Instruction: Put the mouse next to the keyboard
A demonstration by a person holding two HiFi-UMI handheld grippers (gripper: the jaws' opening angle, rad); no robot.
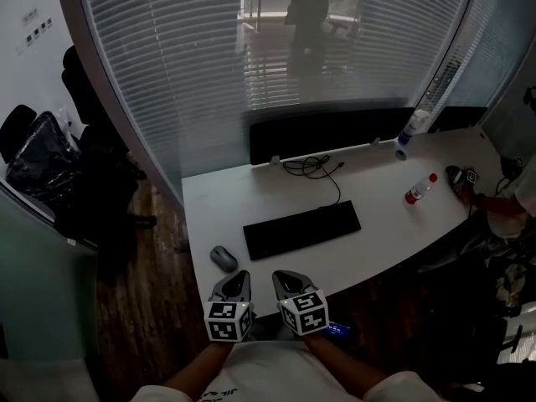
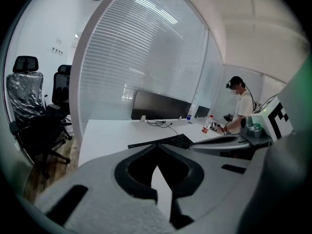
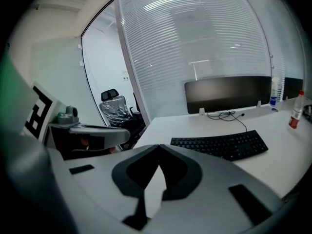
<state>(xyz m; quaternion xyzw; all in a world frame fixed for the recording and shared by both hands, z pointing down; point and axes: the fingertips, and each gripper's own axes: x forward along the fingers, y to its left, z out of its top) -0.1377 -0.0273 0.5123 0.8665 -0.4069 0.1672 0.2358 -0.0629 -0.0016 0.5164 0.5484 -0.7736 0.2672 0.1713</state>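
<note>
Left gripper (image 1: 239, 276) and right gripper (image 1: 282, 278) were pressed together, empty; mouse (image 1: 223, 259) lay near-left of keyboard (image 1: 301, 229), so approaching unopened might shove it off the table (image 1: 205, 212) edge.

Dim head view, brighter fisheye tool views, perhaps slightly blurred.
</note>
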